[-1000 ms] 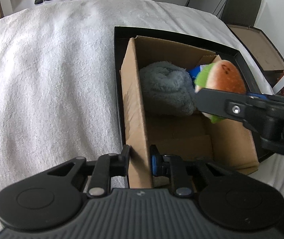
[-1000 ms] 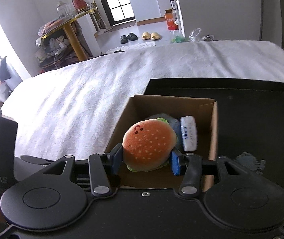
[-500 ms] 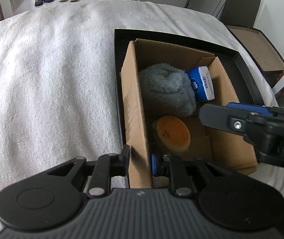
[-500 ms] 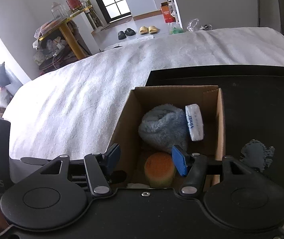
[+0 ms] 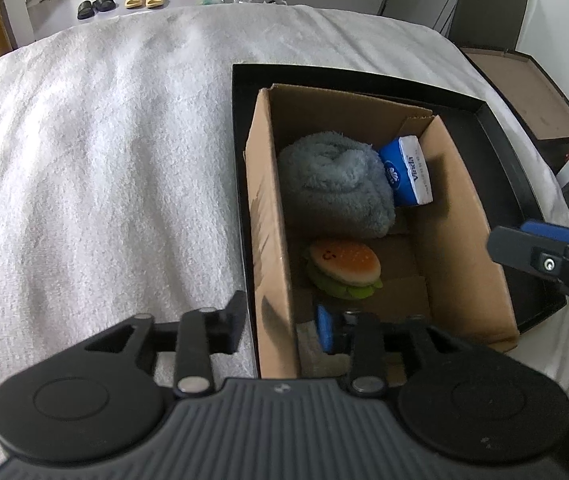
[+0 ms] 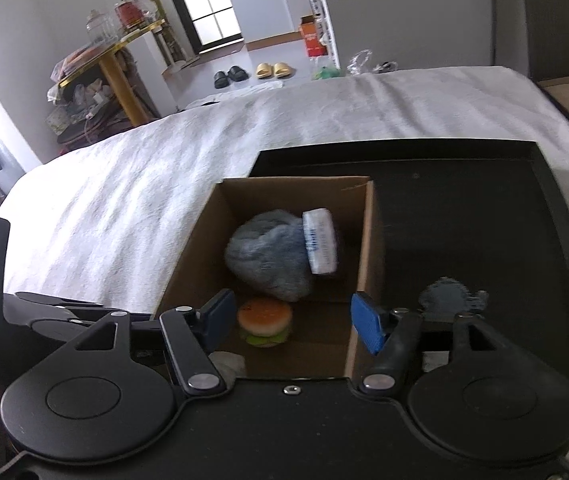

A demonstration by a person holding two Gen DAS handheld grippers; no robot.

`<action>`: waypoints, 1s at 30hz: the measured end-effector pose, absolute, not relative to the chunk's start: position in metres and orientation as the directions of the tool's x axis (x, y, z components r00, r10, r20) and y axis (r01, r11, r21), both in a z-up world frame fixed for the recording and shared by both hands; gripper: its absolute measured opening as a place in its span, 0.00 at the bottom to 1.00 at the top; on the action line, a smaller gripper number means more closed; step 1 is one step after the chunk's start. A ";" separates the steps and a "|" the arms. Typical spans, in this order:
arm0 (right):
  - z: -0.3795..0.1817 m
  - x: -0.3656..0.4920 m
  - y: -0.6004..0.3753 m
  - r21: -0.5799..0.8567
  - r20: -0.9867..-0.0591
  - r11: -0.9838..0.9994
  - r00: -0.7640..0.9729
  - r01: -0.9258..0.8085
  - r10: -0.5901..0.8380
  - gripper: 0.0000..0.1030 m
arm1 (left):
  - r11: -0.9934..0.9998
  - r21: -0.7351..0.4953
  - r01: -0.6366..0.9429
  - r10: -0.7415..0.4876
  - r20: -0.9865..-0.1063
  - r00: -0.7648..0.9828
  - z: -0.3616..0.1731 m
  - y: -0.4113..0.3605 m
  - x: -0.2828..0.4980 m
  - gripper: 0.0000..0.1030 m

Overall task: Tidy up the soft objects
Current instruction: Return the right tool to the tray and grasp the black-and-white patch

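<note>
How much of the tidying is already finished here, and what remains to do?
Done: the plush hamburger toy, grey fluffy towel and blue tissue pack lie inside the brown cardboard box. In hand: nothing; the left gripper, straddling the box wall, and right gripper have just been opening. Left: a small grey cloth on the black tray.

You had one cardboard box [image 5: 268,216] in front of you, sitting in one black tray [image 5: 516,184]. Inside the box you had three soft things: one grey towel [image 5: 332,184], one pack of tissues [image 5: 408,170] and one burger toy [image 5: 344,264]. Across the room you could count two pairs of slippers [image 6: 250,73], one black and one yellow.
</note>
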State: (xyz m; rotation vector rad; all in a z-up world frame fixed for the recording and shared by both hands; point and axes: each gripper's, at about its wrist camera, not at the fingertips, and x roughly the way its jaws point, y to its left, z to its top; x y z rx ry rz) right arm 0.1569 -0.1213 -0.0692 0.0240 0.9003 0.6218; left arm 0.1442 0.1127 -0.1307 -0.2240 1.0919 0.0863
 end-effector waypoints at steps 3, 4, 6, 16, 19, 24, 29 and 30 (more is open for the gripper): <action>-0.073 0.160 -0.135 0.273 -0.724 0.837 0.472 -0.473 0.503 0.62 | 0.974 -0.118 -0.191 -0.017 -0.887 0.461 -0.129 0.111 0.147 0.53; -0.075 0.162 -0.140 0.275 -0.726 0.843 0.476 -0.462 0.497 0.62 | 0.974 -0.115 -0.193 -0.013 -0.887 0.462 -0.128 0.110 0.147 0.54; -0.080 0.165 -0.148 0.277 -0.729 0.852 0.479 -0.445 0.488 0.62 | 0.975 -0.114 -0.192 -0.014 -0.888 0.460 -0.128 0.108 0.149 0.57; -0.108 0.179 -0.178 0.255 -0.765 0.882 0.476 -0.395 0.434 0.62 | 0.978 -0.078 -0.192 0.016 -0.895 0.446 -0.128 0.098 0.159 0.63; -0.119 0.182 -0.182 0.242 -0.782 0.888 0.463 -0.390 0.416 0.62 | 0.978 -0.074 -0.197 0.020 -0.900 0.435 -0.131 0.096 0.163 0.63; -0.136 0.190 -0.189 0.239 -0.806 0.899 0.442 -0.366 0.394 0.62 | 0.977 -0.057 -0.203 0.035 -0.906 0.423 -0.131 0.092 0.166 0.64; -0.149 0.195 -0.193 0.273 -0.809 0.894 0.417 -0.355 0.413 0.62 | 0.980 -0.036 -0.198 0.049 -0.911 0.409 -0.132 0.087 0.167 0.64; -0.150 0.196 -0.193 0.280 -0.810 0.892 0.412 -0.354 0.418 0.61 | 0.980 -0.033 -0.196 0.050 -0.913 0.405 -0.133 0.087 0.168 0.64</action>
